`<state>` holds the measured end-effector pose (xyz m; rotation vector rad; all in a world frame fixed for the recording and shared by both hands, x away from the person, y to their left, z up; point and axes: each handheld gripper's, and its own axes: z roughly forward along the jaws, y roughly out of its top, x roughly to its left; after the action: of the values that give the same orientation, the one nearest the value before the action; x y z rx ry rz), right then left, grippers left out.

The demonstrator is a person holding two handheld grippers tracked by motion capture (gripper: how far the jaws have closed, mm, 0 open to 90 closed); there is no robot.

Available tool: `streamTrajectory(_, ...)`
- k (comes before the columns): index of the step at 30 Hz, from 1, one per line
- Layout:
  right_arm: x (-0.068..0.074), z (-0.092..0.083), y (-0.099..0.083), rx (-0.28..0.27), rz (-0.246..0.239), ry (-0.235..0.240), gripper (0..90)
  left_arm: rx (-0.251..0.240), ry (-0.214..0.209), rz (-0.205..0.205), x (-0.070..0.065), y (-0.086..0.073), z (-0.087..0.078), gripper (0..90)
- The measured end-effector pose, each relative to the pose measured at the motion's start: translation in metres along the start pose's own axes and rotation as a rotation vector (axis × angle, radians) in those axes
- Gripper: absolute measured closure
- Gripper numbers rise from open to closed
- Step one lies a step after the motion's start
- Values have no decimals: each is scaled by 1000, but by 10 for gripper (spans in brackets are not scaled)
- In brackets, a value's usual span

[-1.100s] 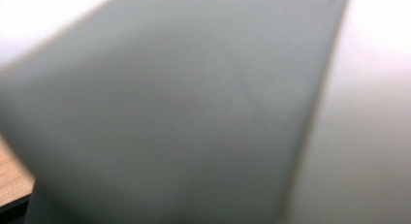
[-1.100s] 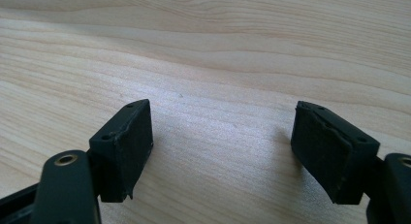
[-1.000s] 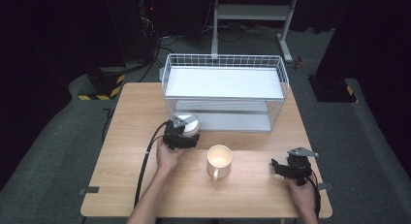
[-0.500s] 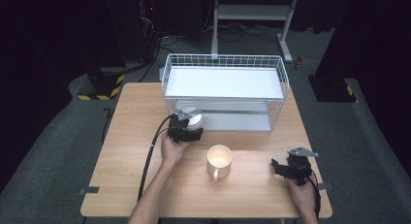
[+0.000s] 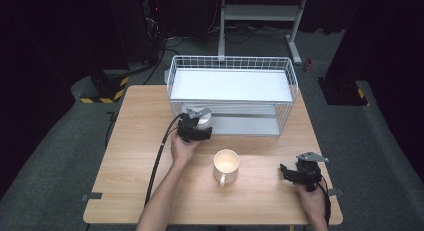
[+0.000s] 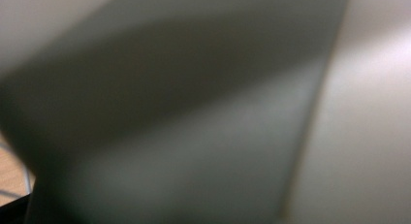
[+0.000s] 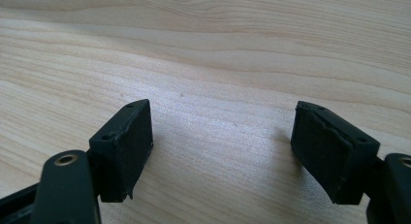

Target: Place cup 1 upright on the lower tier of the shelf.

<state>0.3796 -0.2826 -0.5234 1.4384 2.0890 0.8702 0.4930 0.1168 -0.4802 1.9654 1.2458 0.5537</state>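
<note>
High view: we note the left gripper [image 5: 199, 131] at the front of the wire rack [image 5: 231, 66], beside a grey round object [image 5: 202, 116] at the rack's lower shelf; whether its jaws grip it, we cannot tell. A mug [image 5: 226, 165] stands on the table [image 5: 125, 156], between the grippers. The right gripper [image 5: 291, 174] rests near the table's right front.

Left gripper view: a blurred grey surface sits very close; jaws unreadable.

Right gripper view: jaws spread wide over bare wood, holding nothing.

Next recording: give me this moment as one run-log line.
left gripper: at wire rack lower shelf, beside round grey object, jaws unclear | right gripper: open, empty, over table | mug: upright, untouched
</note>
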Motion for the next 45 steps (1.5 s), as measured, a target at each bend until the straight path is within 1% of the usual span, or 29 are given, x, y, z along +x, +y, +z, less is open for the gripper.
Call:
streamTrajectory(1,0,0,0,0,0,0,230,3,-1,-6,0,0,1,193)
streamTrajectory(2,0,0,0,0,0,0,229,2,4,1,0,0,2,193)
streamTrajectory(5,0,0,0,0,0,0,229,3,5,-2,1,1,3,193)
streamTrajectory(6,0,0,0,0,0,0,230,3,12,-1,2,2,4,193)
streamTrajectory(8,0,0,0,0,0,0,230,1,8,-10,2,2,5,193)
streamTrajectory(11,0,0,0,0,0,0,229,4,23,7,2,3,6,193)
streamTrajectory(13,0,0,0,0,0,0,230,1,29,7,2,4,7,193)
streamTrajectory(14,0,0,0,0,0,0,229,-1,23,9,2,4,8,193)
streamTrajectory(15,0,0,0,0,0,0,230,-3,20,-7,1,4,9,193)
streamTrajectory(20,0,0,0,0,0,0,230,-4,27,-5,2,6,12,193)
streamTrajectory(21,0,0,0,0,0,0,230,-3,34,6,3,7,12,193)
streamTrajectory(22,0,0,0,0,0,0,229,-8,33,-3,3,8,13,193)
streamTrajectory(24,0,0,0,-1,-2,0,230,-12,36,-1,4,8,14,193)
streamTrajectory(25,0,0,0,0,0,-1,229,-19,19,-24,3,8,15,193)
streamTrajectory(26,0,0,0,0,0,-1,230,-21,20,-37,3,7,16,193)
streamTrajectory(27,0,0,0,0,0,-1,229,-23,23,-34,3,8,16,193)
streamTrajectory(28,0,0,0,0,0,-1,229,-21,45,-19,5,8,16,193)
streamTrajectory(30,0,0,0,0,0,-1,230,-18,44,-22,5,9,17,193)
streamTrajectory(31,0,0,0,0,0,-1,229,-22,29,-49,3,10,19,193)
streamTrajectory(32,0,0,0,0,0,-1,229,-13,35,-28,5,11,19,193)
streamTrajectory(33,0,0,0,0,0,-1,229,0,33,-22,6,13,20,193)
streamTrajectory(34,0,0,0,0,1,-1,229,3,37,-20,6,14,21,192)
streamTrajectory(37,0,0,-1,-2,0,1,229,-3,39,-32,7,16,24,191)
streamTrajectory(41,0,0,-1,-2,0,1,229,-9,40,-29,8,16,25,189)
streamTrajectory(44,0,0,-1,-2,1,1,230,-17,29,-37,8,17,25,156)
streamTrajectory(45,0,0,-1,-2,0,1,229,-15,37,-37,8,17,24,159)
